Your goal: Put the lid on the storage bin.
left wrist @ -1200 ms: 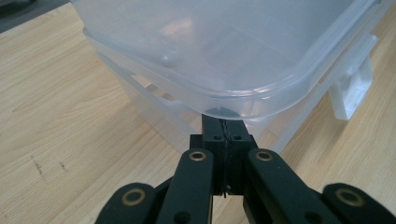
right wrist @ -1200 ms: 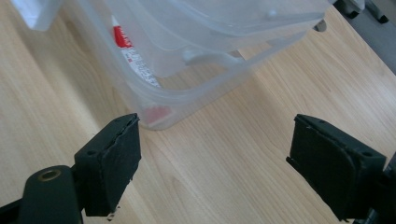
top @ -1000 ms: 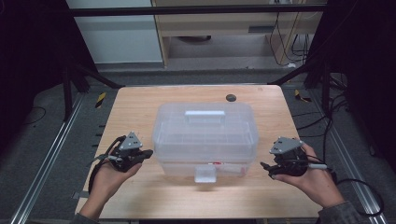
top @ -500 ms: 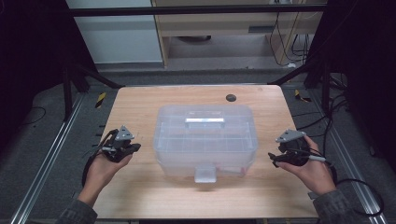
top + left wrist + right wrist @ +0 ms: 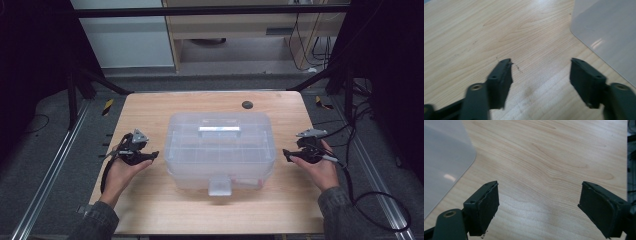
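Observation:
A clear plastic storage box (image 5: 220,147) with a lid, a flat white handle on top and a white front latch (image 5: 219,187) stands in the middle of the wooden table (image 5: 165,107). My left gripper (image 5: 150,156) is held just left of the box, jaws open and pointing at its side wall. On the other side my right gripper (image 5: 286,154) is open too, pointing at the box's right wall. Bare wood lies between the jaws of the left gripper (image 5: 540,75) beside the box corner (image 5: 609,37). The right gripper (image 5: 539,202) has the box edge (image 5: 444,162) at its left.
A small dark round thing (image 5: 247,104) lies near the table's far edge, behind the box. Black cables trail off the right side of the table. Metal rails run along both sides, with the floor and a cabinet beyond.
Both hands moved away from the box sides and a little farther up the table. The box appears not to have moved.

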A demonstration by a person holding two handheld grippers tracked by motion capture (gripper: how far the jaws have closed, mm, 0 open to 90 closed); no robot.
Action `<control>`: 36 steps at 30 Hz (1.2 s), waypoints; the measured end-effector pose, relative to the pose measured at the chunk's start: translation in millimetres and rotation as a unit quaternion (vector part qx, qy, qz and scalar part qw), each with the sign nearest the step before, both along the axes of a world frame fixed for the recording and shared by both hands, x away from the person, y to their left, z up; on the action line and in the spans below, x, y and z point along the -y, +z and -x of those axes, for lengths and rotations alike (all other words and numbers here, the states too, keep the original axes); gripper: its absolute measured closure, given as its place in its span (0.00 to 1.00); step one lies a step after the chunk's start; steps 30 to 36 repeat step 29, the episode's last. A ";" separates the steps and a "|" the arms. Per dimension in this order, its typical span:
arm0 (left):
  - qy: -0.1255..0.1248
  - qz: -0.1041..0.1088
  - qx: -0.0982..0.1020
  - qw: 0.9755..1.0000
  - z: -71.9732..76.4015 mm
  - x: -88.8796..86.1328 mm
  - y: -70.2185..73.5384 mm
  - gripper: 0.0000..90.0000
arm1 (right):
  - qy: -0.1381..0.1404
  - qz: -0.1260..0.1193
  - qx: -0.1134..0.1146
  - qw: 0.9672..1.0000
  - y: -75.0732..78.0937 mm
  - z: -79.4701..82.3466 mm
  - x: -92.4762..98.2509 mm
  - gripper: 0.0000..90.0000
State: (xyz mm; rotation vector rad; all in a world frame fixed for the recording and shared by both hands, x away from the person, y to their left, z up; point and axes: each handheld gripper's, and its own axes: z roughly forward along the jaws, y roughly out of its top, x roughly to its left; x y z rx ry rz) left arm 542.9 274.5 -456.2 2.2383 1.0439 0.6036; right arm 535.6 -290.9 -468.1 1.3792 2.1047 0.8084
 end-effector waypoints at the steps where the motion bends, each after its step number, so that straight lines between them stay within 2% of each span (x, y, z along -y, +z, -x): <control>1: 0.011 0.001 0.001 1.000 -2.3 -0.2 -3.8 0.30 | -0.004 -0.007 0.001 1.000 -2.8 -1.8 1.8 0.17; 2: 0.015 0.000 0.000 1.000 -3.7 -0.4 -5.9 0.27 | -0.012 -0.020 -0.004 1.000 -7.1 -4.1 5.0 0.16; 7: 0.037 0.010 -0.019 0.999 -11.4 -2.6 -18.6 0.20 | -0.044 -0.035 0.000 0.998 -19.8 -9.6 11.1 0.14; 12: 0.044 0.021 -0.028 0.998 -15.2 -0.8 -26.7 0.15 | -0.051 -0.068 -0.005 0.996 -30.8 -12.4 12.2 0.14; 14: 0.045 0.023 -0.033 0.998 -16.0 1.0 -31.3 0.14 | -0.059 -0.062 -0.012 0.996 -37.1 -13.7 9.9 0.12; 16: 0.048 0.026 -0.031 0.998 -15.7 3.0 -34.6 0.12 | -0.059 -0.046 -0.004 0.997 -41.1 -13.6 6.4 0.10; 20: 0.052 0.032 -0.042 0.997 -16.2 5.1 -41.0 0.11 | -0.064 -0.046 0.005 0.997 -43.4 -15.0 2.7 0.07; 21: 0.053 0.039 -0.044 0.997 -16.4 4.6 -42.2 0.10 | -0.067 -0.045 0.004 0.997 -43.5 -15.2 2.3 0.07; 22: 0.056 0.049 -0.043 0.996 -16.1 4.0 -43.9 0.09 | -0.073 -0.047 0.004 0.996 -43.5 -15.5 0.8 0.06; 27: 0.062 0.069 -0.011 0.996 -12.4 0.9 -51.1 0.05 | -0.098 -0.045 -0.002 0.994 -44.0 -15.4 -4.2 0.01; 29: 0.064 0.069 -0.011 0.996 -12.1 1.1 -51.2 0.04 | -0.105 -0.044 -0.001 0.994 -44.0 -14.5 -5.6 0.01; 36: 0.064 0.069 -0.011 0.996 -12.1 1.1 -51.2 0.04 | -0.105 -0.044 -0.001 0.994 -44.0 -14.5 -5.6 0.01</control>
